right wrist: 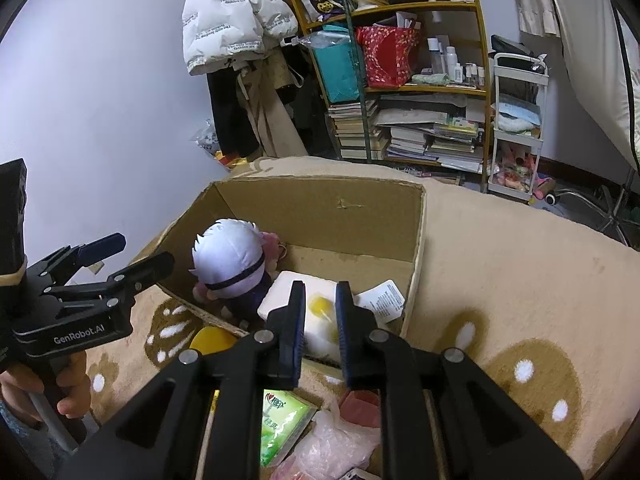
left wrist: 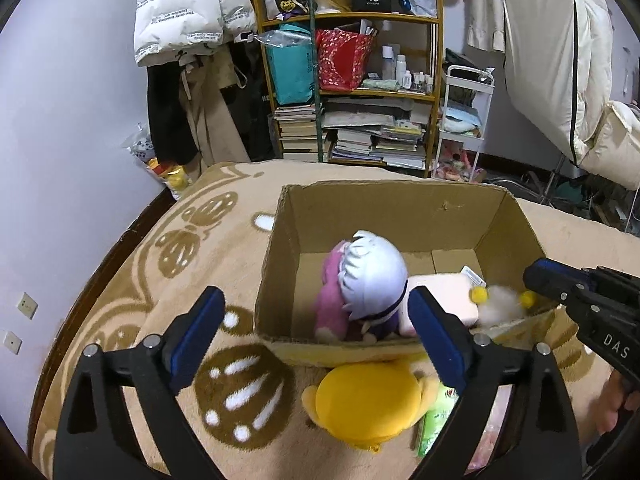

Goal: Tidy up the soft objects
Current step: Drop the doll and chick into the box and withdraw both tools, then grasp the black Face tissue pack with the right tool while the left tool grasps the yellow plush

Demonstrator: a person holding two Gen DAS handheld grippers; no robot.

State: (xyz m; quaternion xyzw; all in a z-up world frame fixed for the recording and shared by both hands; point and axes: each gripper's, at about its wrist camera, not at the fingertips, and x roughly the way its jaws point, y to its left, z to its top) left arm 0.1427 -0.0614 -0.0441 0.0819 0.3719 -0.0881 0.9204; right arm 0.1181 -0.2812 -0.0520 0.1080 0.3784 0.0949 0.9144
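An open cardboard box (left wrist: pixel 400 208) (right wrist: pixel 320 208) stands on a beige blanket. Inside lie a doll with pale lavender hair (left wrist: pixel 372 276) (right wrist: pixel 230 252), a pink plush (left wrist: pixel 332 300) beside it, a pale pillow (left wrist: pixel 448 288) (right wrist: pixel 288 292) and a blurred white fluffy toy with yellow pom-poms (left wrist: pixel 500 304) (right wrist: pixel 320 332). My left gripper (left wrist: pixel 316 304) (right wrist: pixel 144 250) hovers open over the box's near left corner with nothing between its fingers. My right gripper (right wrist: pixel 320 292) (left wrist: pixel 538 278) is shut to a narrow slit over the box's right side, just above the fluffy toy. No pinch on the toy shows.
In front of the box lie a yellow plush (left wrist: pixel 372 400) (right wrist: pixel 212 340), a green tissue pack (left wrist: pixel 436 416) (right wrist: pixel 280 424) and a pink plastic bag (right wrist: pixel 332 444). Behind the bed stand a crowded bookshelf (left wrist: pixel 352 92), hanging coats and a white trolley (left wrist: pixel 464 120).
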